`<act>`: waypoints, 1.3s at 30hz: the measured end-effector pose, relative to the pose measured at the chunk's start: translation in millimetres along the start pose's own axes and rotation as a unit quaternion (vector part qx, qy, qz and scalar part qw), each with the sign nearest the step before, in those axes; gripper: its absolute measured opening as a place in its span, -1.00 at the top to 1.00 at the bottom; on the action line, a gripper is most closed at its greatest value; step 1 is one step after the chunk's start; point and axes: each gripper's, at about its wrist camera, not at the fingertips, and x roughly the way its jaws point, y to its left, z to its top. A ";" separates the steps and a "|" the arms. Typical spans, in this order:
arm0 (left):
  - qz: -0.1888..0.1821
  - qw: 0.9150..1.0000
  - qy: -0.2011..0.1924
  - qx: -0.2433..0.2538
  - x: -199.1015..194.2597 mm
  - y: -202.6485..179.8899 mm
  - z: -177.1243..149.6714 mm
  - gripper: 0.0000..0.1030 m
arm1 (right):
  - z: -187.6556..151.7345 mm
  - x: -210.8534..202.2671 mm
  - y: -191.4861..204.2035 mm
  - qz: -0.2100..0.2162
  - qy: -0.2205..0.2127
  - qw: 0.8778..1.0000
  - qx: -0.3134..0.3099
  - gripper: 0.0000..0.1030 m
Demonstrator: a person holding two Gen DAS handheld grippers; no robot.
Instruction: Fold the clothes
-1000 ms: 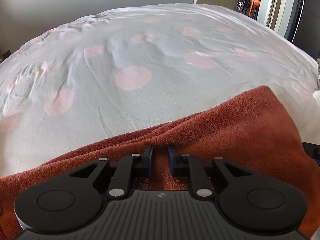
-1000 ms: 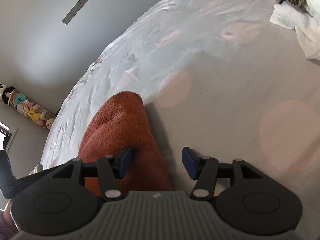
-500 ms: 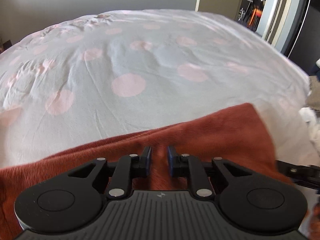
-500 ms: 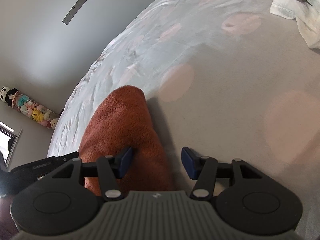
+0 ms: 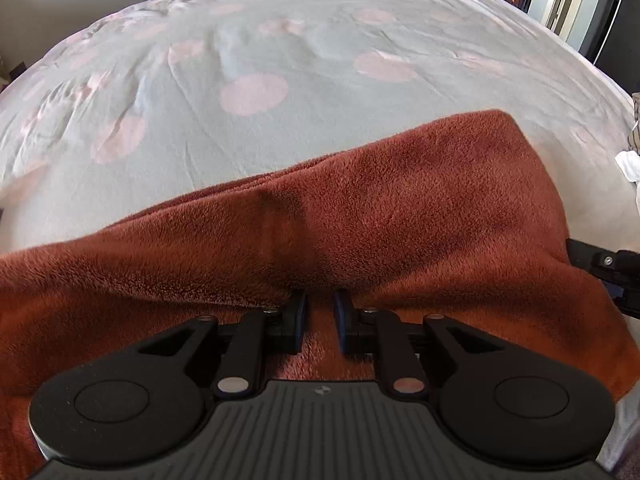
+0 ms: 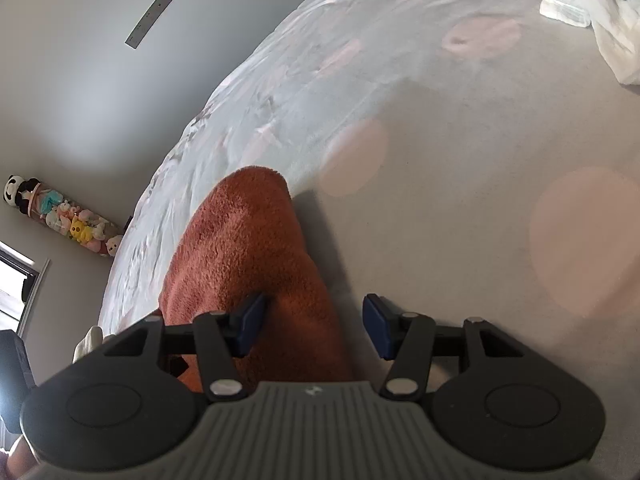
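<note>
The rust-red fleece garment (image 5: 400,216) lies across the near side of the bed (image 5: 248,128), on a pale sheet with pink dots. The left hand-held gripper (image 5: 319,322) has its jaws drawn close together on a fold of that fleece; the pile bunches up right at the fingertips, so it looks pinched rather than merely touched. The right hand-held gripper (image 6: 313,325) stands spread, its left finger (image 6: 250,320) pressed against the side of the fleece (image 6: 248,264) and its other finger over bare sheet, so it grips nothing.

The step in hand seems to be carrying a held edge over to make a fold. To do it well, the left pinch should stay firm and take all layers of the edge, since thick fleece slips out of a shallow bite. The lift should be just high enough to clear the cloth beneath, then travel straight across so the fold line stays even. The right gripper would help most by closing on the matching corner, or by pressing the fleece down so the rest does not drag along the sheet. A white cloth (image 6: 592,4) lies well apart at the far corner, out of the way.
</note>
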 end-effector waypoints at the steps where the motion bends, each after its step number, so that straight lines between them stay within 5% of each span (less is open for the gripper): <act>1: -0.001 1.000 -0.007 0.000 -7.8 -1.1 -1.8 0.73 | 0.0 -0.4 -0.5 0.001 0.000 1.000 0.001 -0.12; 6: -0.004 1.000 -0.022 0.009 -40.7 -11.0 -26.8 0.73 | -0.8 -2.4 0.2 0.000 0.002 1.000 0.001 -0.12; 11: 0.000 1.000 0.002 -0.004 -26.1 -13.4 -47.9 0.74 | -0.9 -2.5 1.0 -0.002 0.003 1.000 -0.003 -0.12; 15: 0.004 1.000 0.010 -0.005 -17.0 -11.1 -47.3 0.74 | -1.8 -2.7 0.8 -0.001 0.005 1.000 -0.003 -0.13; 23: -0.011 1.000 -0.012 0.023 -62.3 -18.0 -55.1 0.73 | -0.3 -20.6 -10.2 0.006 0.015 0.999 0.032 -0.27; 31: -0.009 1.000 0.018 0.013 -33.0 -19.5 -68.1 0.73 | -6.2 -8.7 -5.8 0.023 0.056 0.998 0.020 -0.26; 33: -0.006 1.000 0.018 0.021 -33.3 -21.8 -68.2 0.74 | -6.7 -6.0 -6.5 0.039 0.062 0.997 0.026 0.17; 39: -0.026 1.000 0.004 0.001 -35.1 -11.3 -73.6 0.74 | -8.3 -16.5 -1.9 0.098 0.044 0.994 0.029 0.50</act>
